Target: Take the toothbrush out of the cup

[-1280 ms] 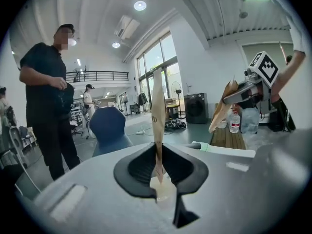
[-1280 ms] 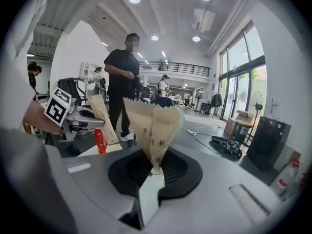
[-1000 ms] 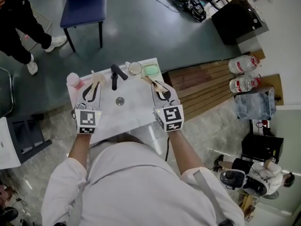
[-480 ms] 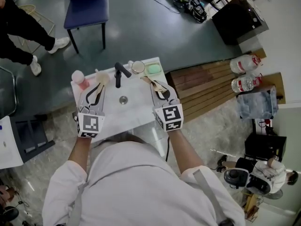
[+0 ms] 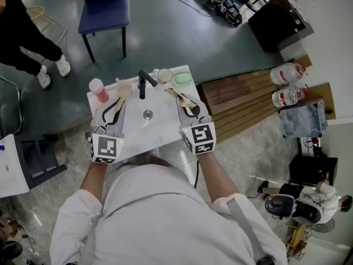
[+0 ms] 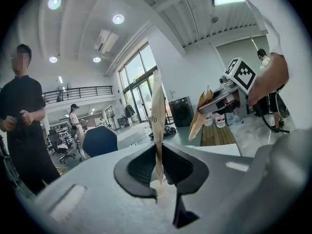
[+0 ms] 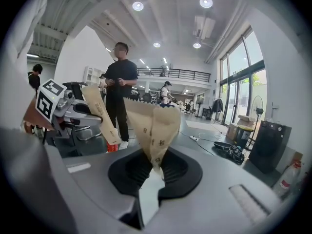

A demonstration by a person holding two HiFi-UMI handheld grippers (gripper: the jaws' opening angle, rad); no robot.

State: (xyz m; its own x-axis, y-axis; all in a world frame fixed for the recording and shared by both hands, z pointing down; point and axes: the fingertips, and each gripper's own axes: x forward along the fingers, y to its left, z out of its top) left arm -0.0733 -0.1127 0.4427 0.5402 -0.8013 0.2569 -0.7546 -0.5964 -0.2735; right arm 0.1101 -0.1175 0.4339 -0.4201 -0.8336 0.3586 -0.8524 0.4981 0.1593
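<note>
My left gripper is pinched narrow on a paper strip and my right gripper on folded paper, both short of the faucet. The cup stands just right of the faucet; I can't make out the toothbrush. I judge this the approach: next, free a jaw and reach the cup.

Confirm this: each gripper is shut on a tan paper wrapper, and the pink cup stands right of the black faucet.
Wrong side: the head view shows the pink cup left of the black faucet. The rest stands.
</note>
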